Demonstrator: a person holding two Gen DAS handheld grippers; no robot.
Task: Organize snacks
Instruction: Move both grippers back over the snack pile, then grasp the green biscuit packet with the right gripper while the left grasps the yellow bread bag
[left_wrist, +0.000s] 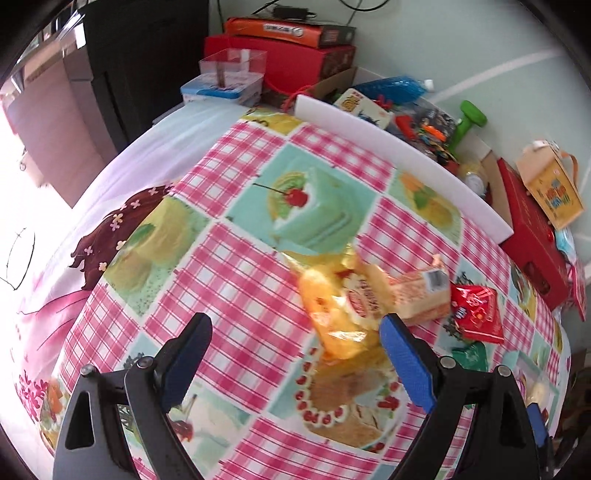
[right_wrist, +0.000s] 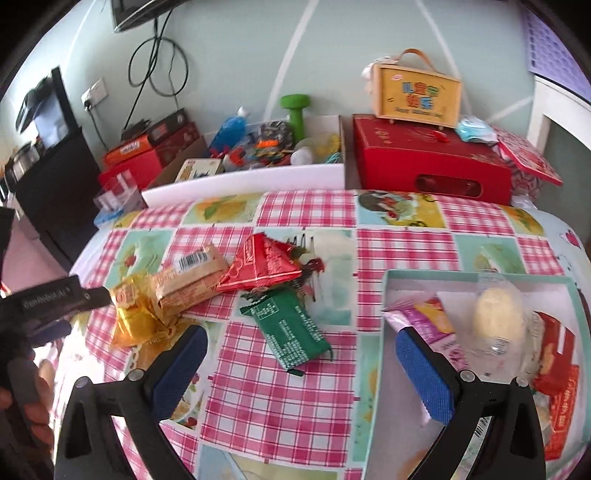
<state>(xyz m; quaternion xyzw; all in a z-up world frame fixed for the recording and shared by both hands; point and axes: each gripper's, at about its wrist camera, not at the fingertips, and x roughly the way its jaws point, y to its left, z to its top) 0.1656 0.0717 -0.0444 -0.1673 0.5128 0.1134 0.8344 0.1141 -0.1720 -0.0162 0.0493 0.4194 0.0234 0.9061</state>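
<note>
Lying in a loose heap on the surface, which wears a glossy pink-check oilcloth printed with cakes, are crinkly snack packets: a translucent yellow bag, a flat cream wafer pack with a barcode, a shiny red foil pouch and a green foil bar. To their right stands a shallow cardboard box with pale walls, holding more wrapped snacks. The left tool hangs with its blue ribbed pads apart, nothing between them. The right tool is likewise spread wide and empty.
</note>
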